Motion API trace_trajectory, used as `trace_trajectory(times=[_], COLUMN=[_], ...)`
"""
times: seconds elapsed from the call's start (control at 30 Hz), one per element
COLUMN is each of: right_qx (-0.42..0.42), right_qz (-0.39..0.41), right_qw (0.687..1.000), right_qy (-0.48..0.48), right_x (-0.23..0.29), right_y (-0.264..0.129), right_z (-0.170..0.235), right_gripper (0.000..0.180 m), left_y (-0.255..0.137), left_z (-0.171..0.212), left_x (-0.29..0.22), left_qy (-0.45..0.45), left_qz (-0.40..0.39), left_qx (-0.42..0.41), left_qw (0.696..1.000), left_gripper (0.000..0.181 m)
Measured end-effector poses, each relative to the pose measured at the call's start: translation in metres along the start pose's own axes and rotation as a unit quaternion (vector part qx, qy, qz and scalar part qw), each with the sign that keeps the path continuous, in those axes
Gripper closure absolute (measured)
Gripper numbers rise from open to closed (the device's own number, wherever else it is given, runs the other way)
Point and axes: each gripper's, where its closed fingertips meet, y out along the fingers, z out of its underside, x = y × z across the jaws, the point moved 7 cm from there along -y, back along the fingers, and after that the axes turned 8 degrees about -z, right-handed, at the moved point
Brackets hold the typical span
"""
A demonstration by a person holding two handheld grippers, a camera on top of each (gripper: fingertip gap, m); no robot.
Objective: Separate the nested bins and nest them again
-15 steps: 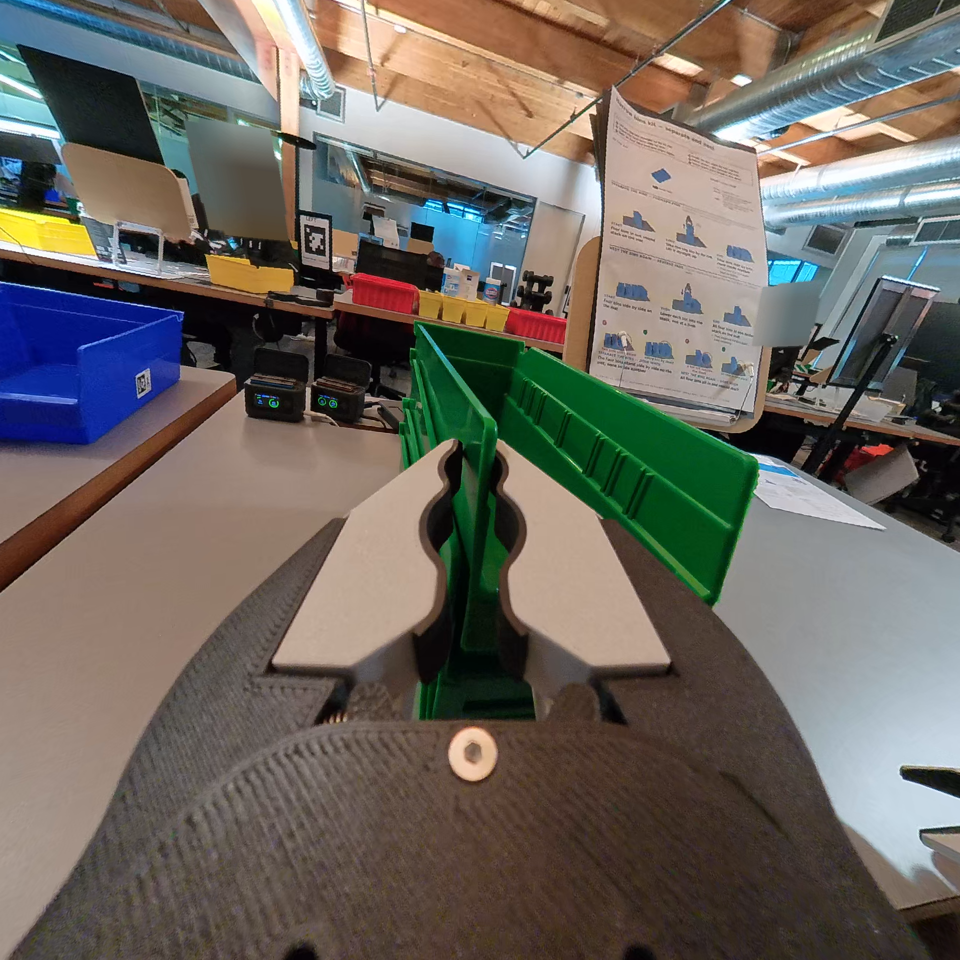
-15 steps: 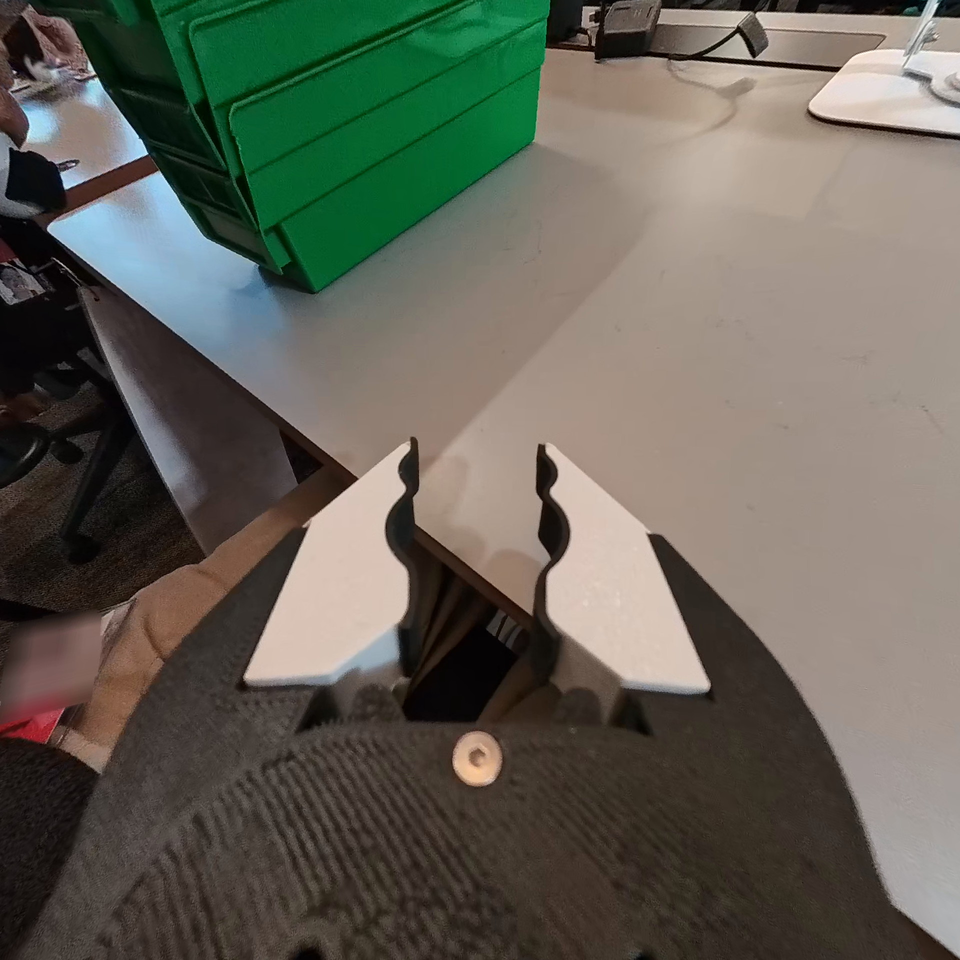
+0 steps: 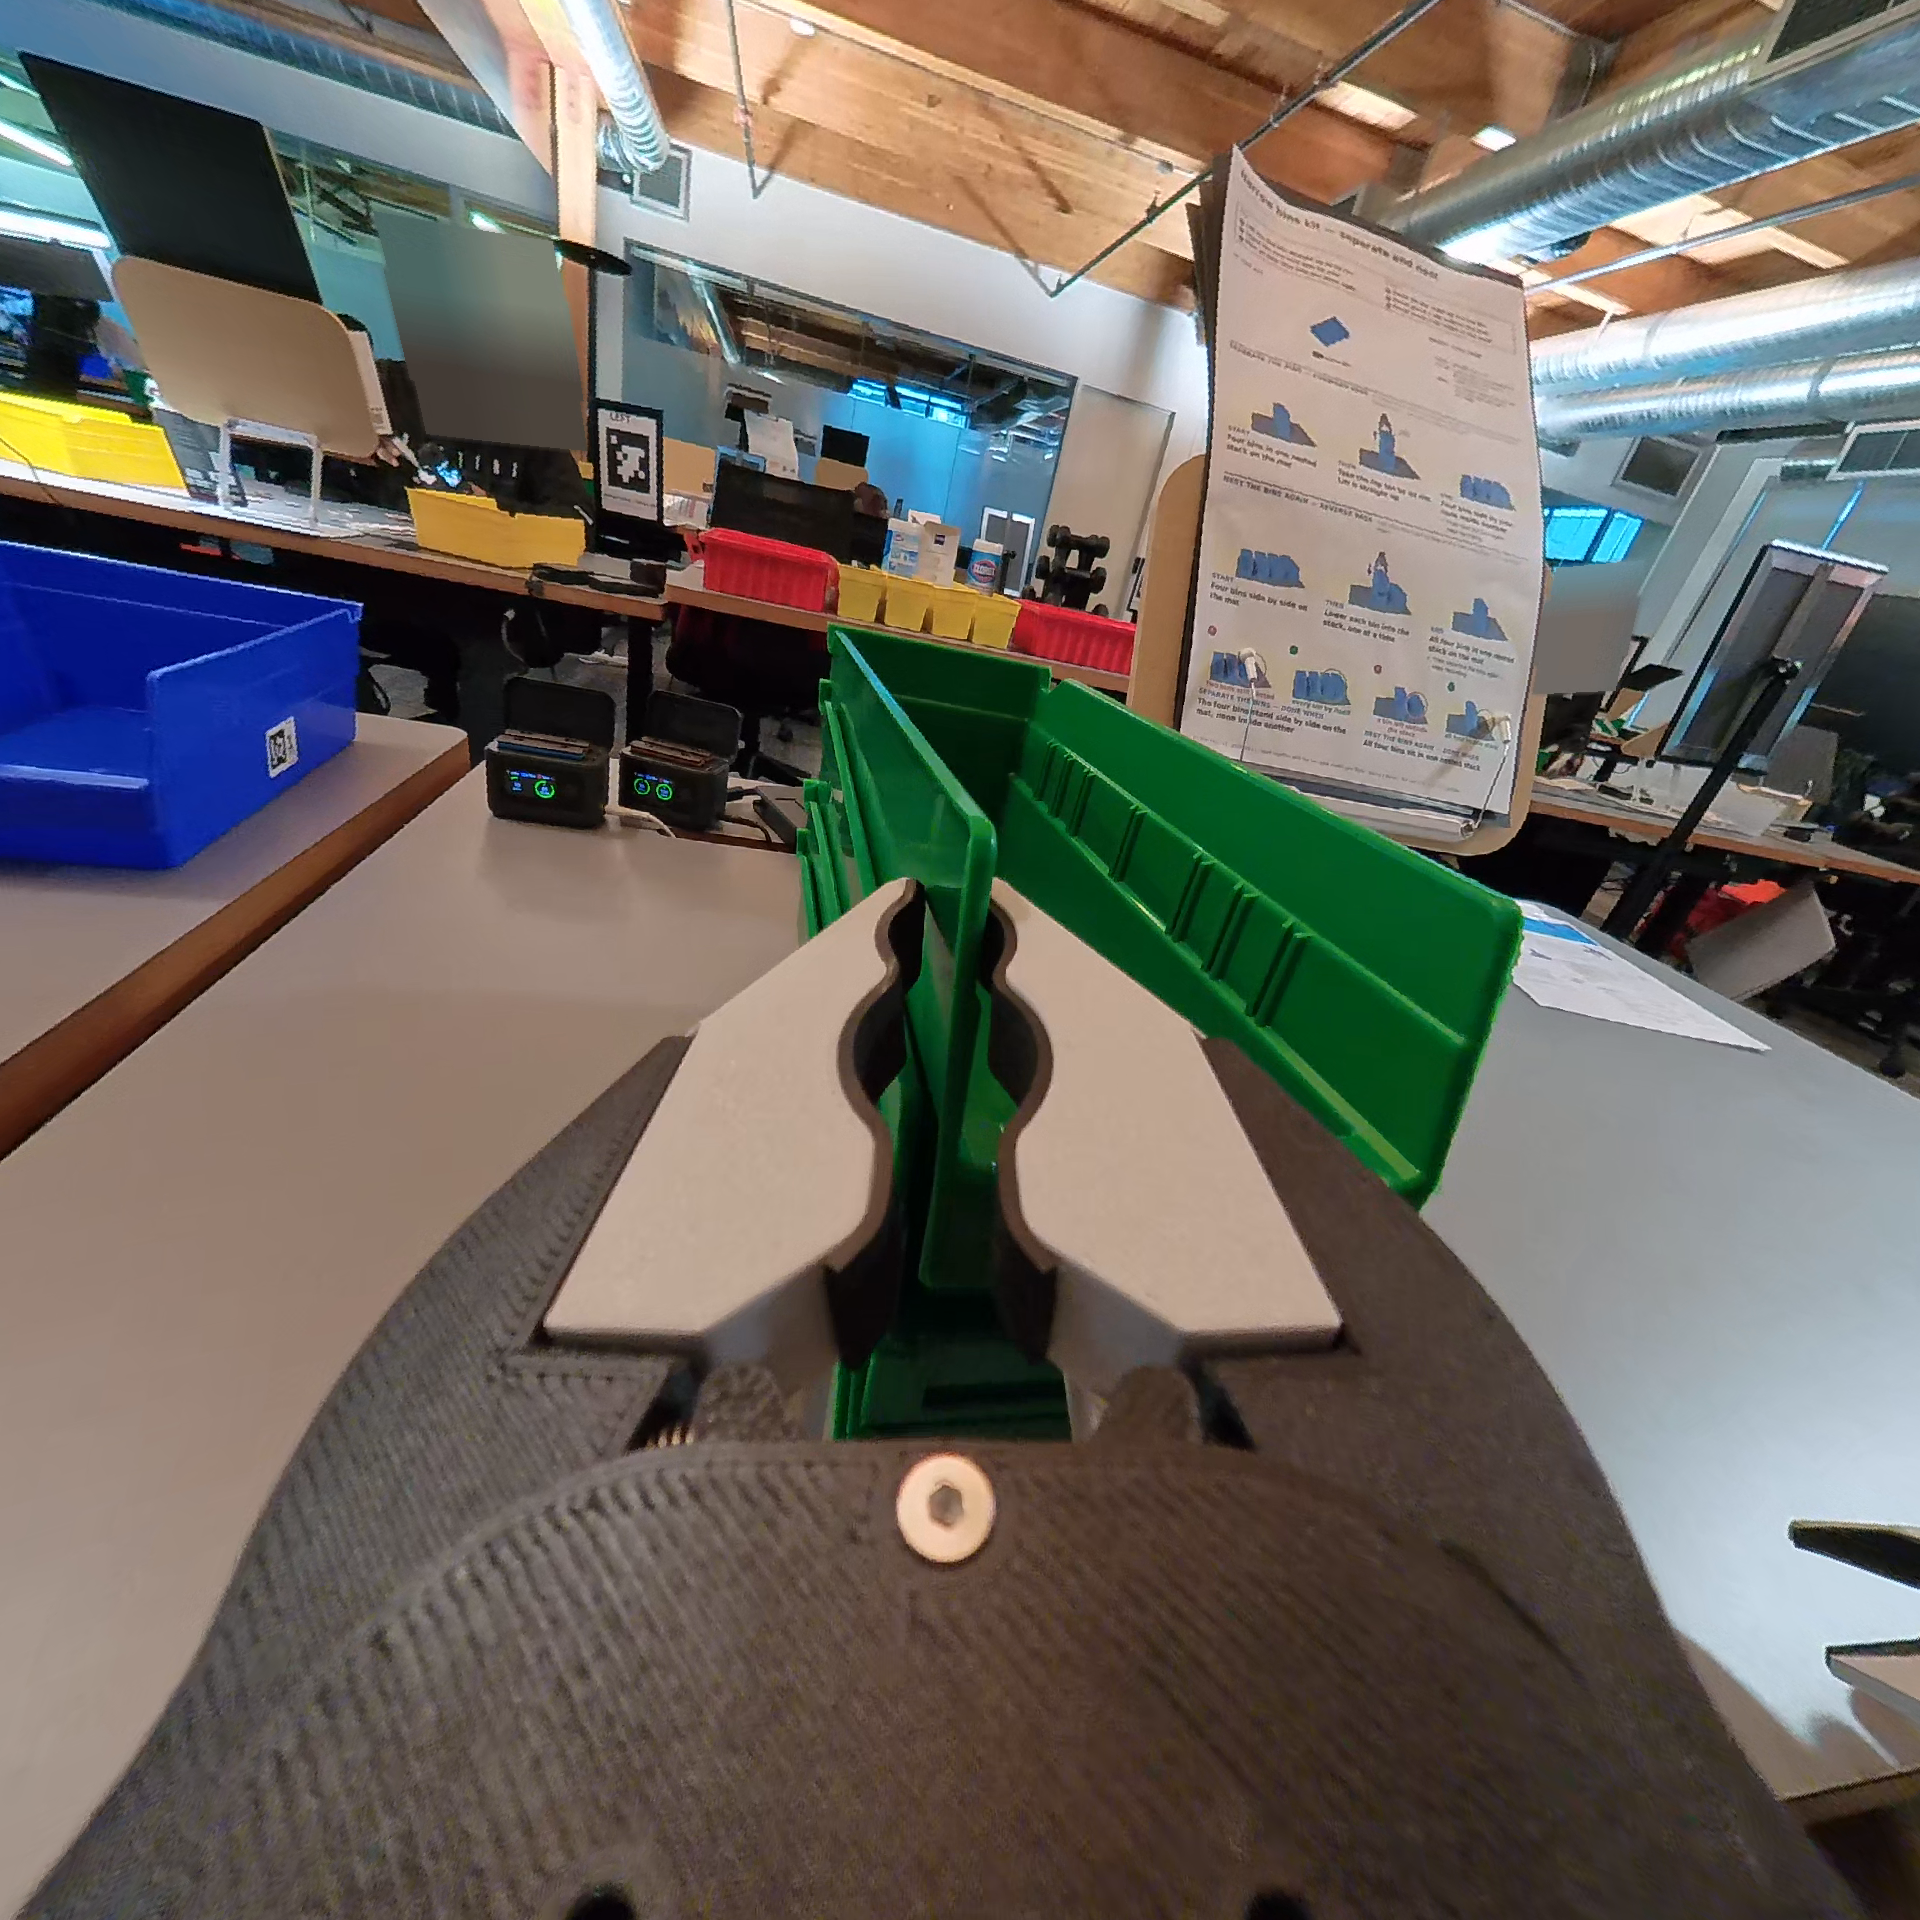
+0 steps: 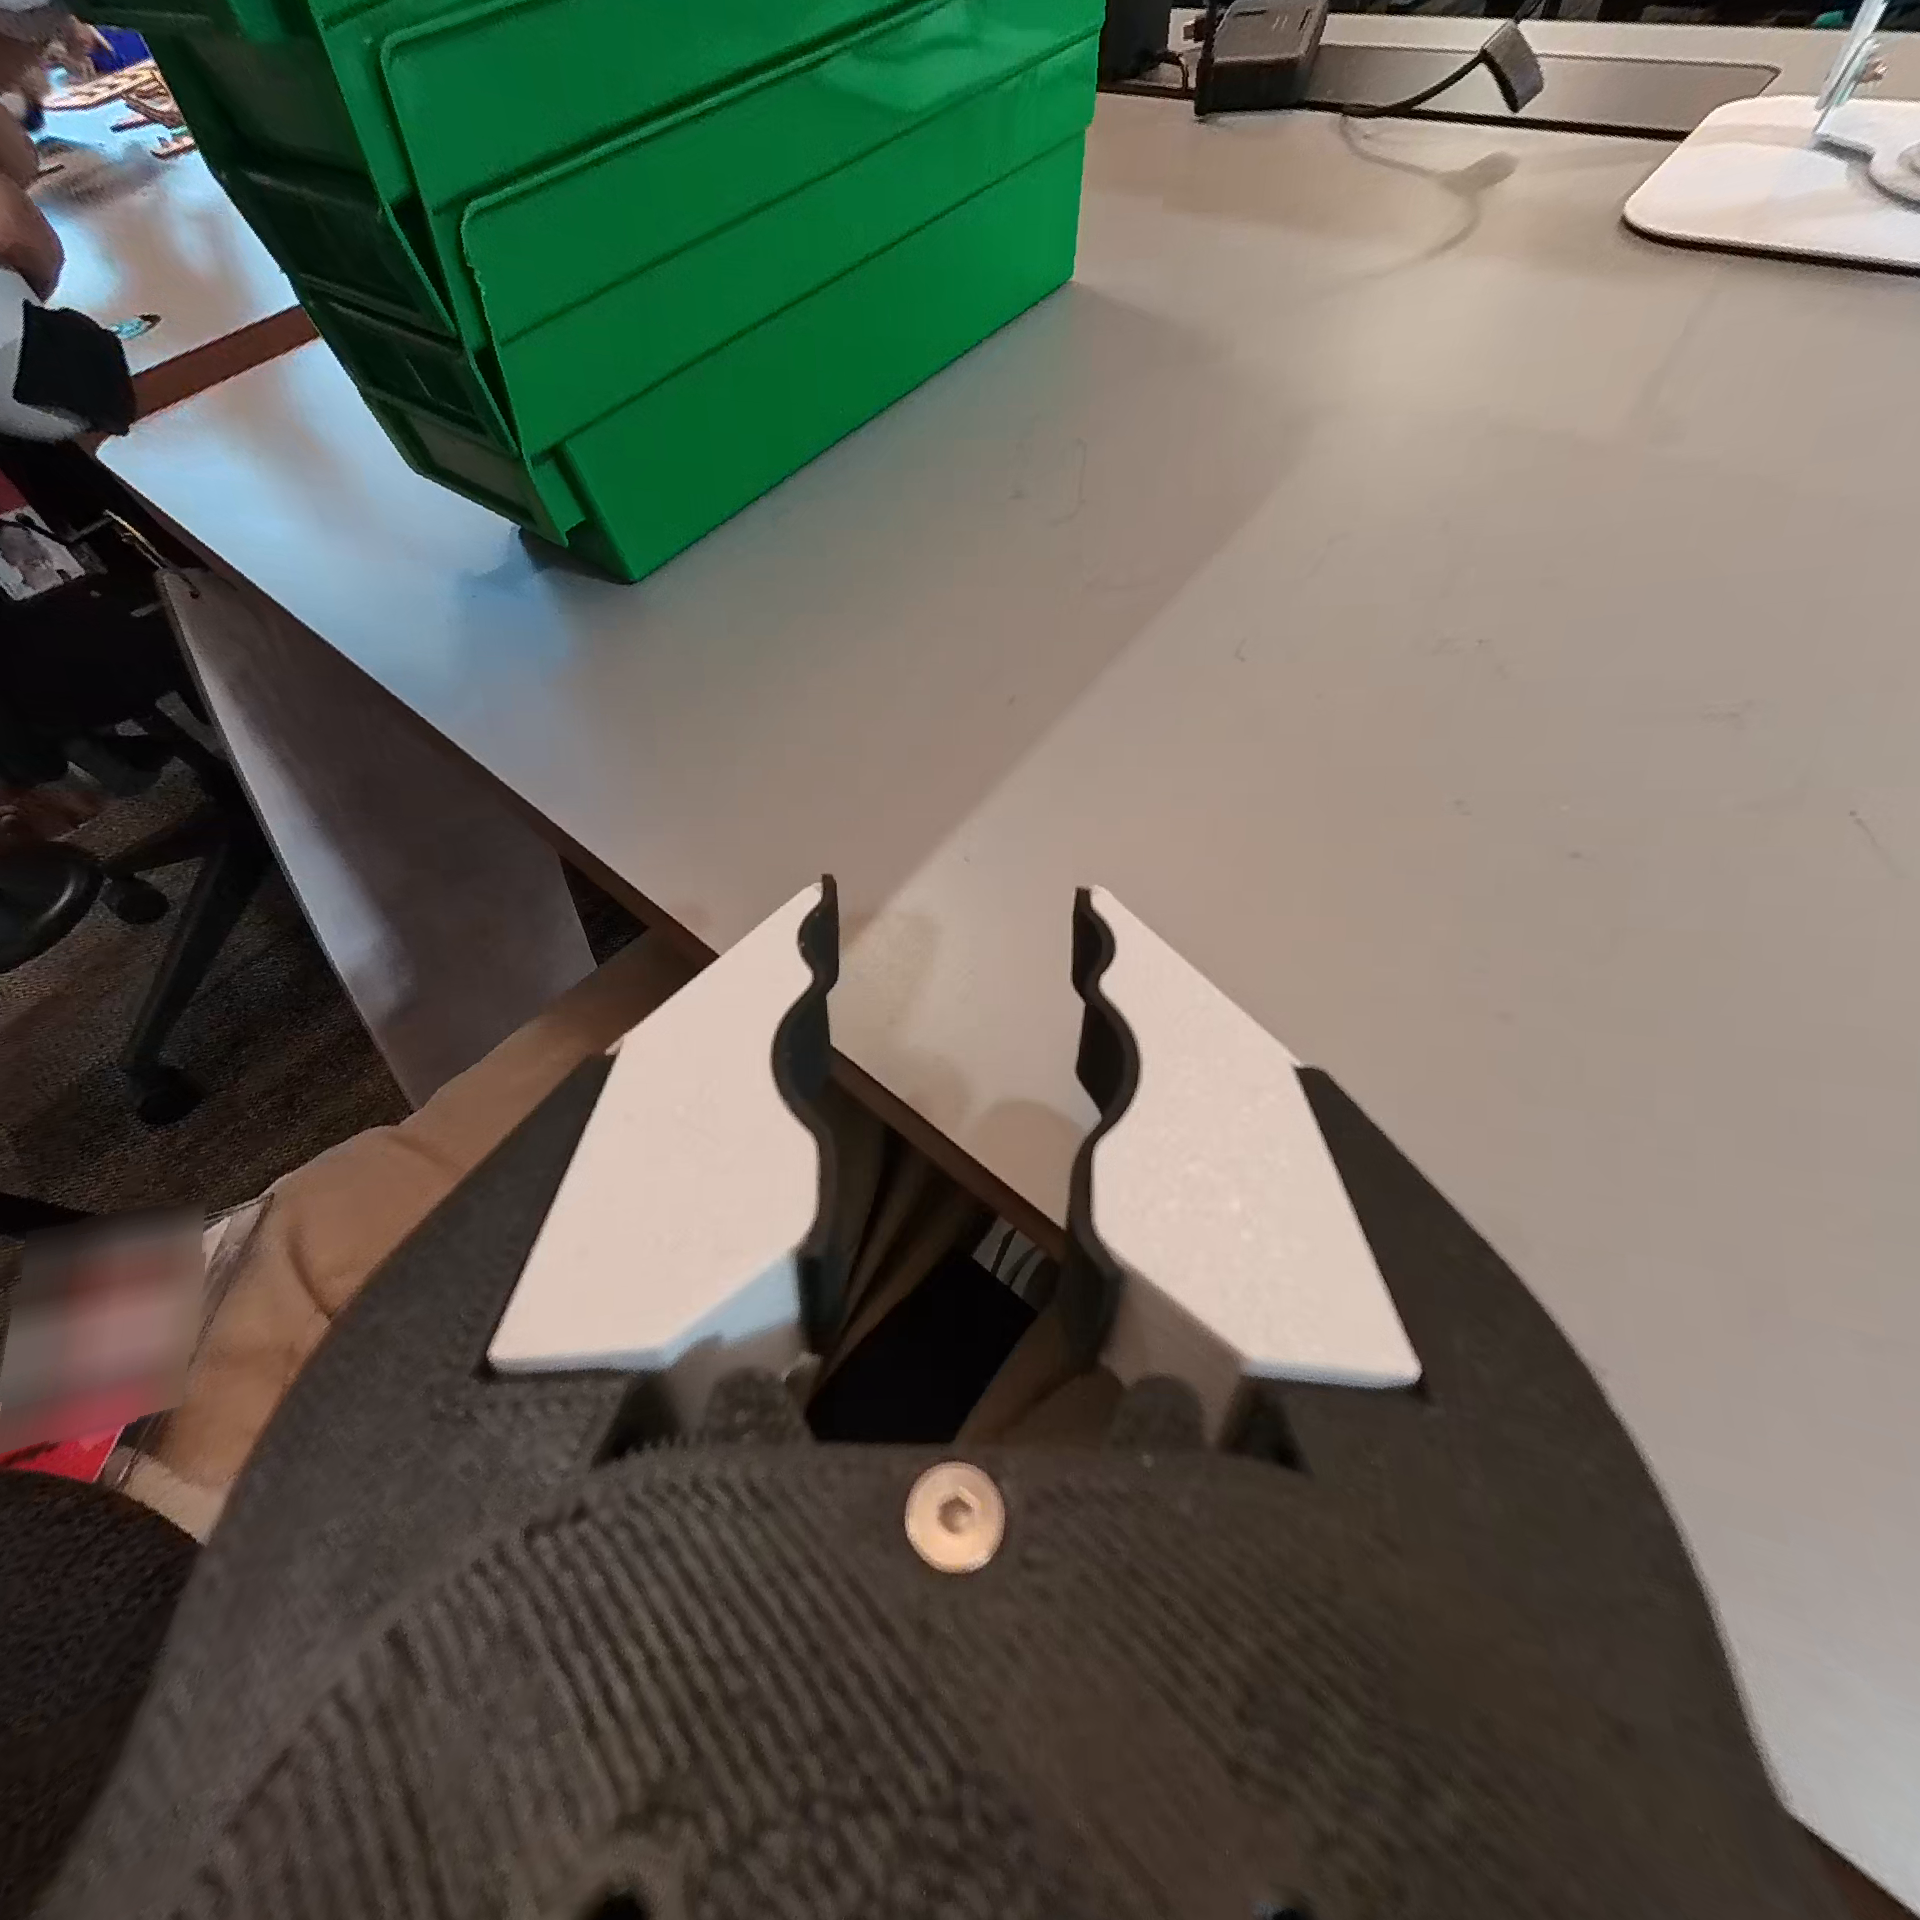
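A stack of nested green bins [image 4: 727,260] stands on the grey table [image 4: 1455,727] near its front left corner. In the left wrist view the top green bin [image 3: 1247,935] opens away from me. My left gripper [image 3: 951,935] is shut on this bin's left wall, which runs between the two fingers. My right gripper [image 4: 956,904] is open and empty. It hovers over the table's front edge, well short of the stack and to its right. Its fingertips also show at the right edge of the left wrist view [image 3: 1870,1621].
A blue bin [image 3: 156,707] sits on the neighbouring table at the left. Two black charger cases [image 3: 613,769] and an instruction sheet on a stand [image 3: 1361,499] are behind the stack. A paper [image 3: 1621,977] and a white stand base [image 4: 1787,187] lie at the right.
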Motion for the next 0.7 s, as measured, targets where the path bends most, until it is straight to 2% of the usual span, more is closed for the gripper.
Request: trace_trajectory(times=[0.7], right_qx=[0.002], right_qz=[-0.003], right_qw=[1.000], right_qy=[-0.001], right_x=[0.0005], right_y=[0.0009], right_z=[0.0008], right_gripper=[0.136], left_y=[-0.0010], left_z=[-0.0010], left_x=[-0.0020], left_qy=[0.042], left_qz=[-0.028], left_qx=[0.002], left_qw=[0.999], left_gripper=[0.180])
